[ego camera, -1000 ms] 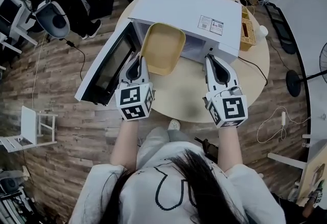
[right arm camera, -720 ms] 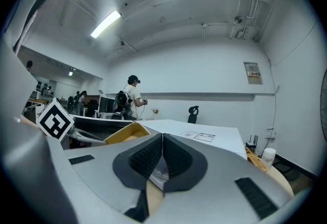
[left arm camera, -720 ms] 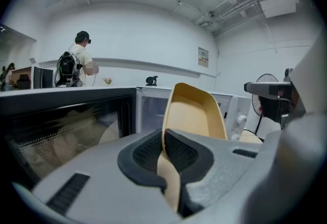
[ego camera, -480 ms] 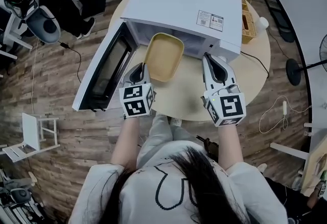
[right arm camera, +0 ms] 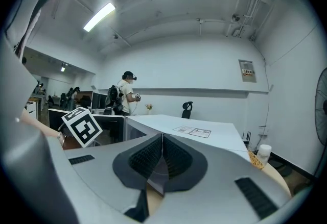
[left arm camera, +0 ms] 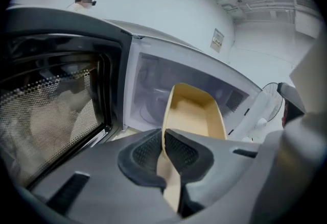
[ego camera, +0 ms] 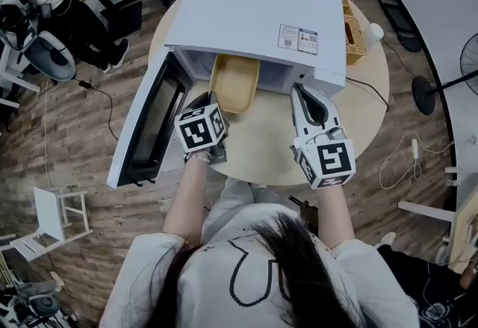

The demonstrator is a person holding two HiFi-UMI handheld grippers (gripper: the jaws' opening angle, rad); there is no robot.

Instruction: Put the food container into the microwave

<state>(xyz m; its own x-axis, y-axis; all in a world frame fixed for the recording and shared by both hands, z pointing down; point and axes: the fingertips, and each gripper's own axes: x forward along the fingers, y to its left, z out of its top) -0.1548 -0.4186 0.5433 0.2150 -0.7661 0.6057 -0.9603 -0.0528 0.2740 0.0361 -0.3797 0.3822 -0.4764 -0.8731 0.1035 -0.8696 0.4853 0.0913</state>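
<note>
The yellow food container [ego camera: 235, 82] [left arm camera: 196, 115] is tilted, its far half inside the white microwave's [ego camera: 254, 16] open cavity [left arm camera: 148, 93]. My left gripper [ego camera: 205, 104] [left arm camera: 164, 149] is shut on the container's near rim, just in front of the opening. The microwave door [ego camera: 146, 121] [left arm camera: 48, 110] hangs open to the left. My right gripper [ego camera: 305, 93] [right arm camera: 162, 154] is shut with nothing between its jaws and hovers over the table [ego camera: 261, 136] before the microwave's right front corner.
The microwave stands on a round wooden table. A woven basket [ego camera: 354, 29] and a white cup [ego camera: 375, 32] sit behind it on the right. A white stool [ego camera: 54, 218] and a floor fan [ego camera: 467, 65] stand on the floor around.
My left gripper has carried the container forward, from in front of the microwave into its opening. The right gripper has stayed almost in place.
</note>
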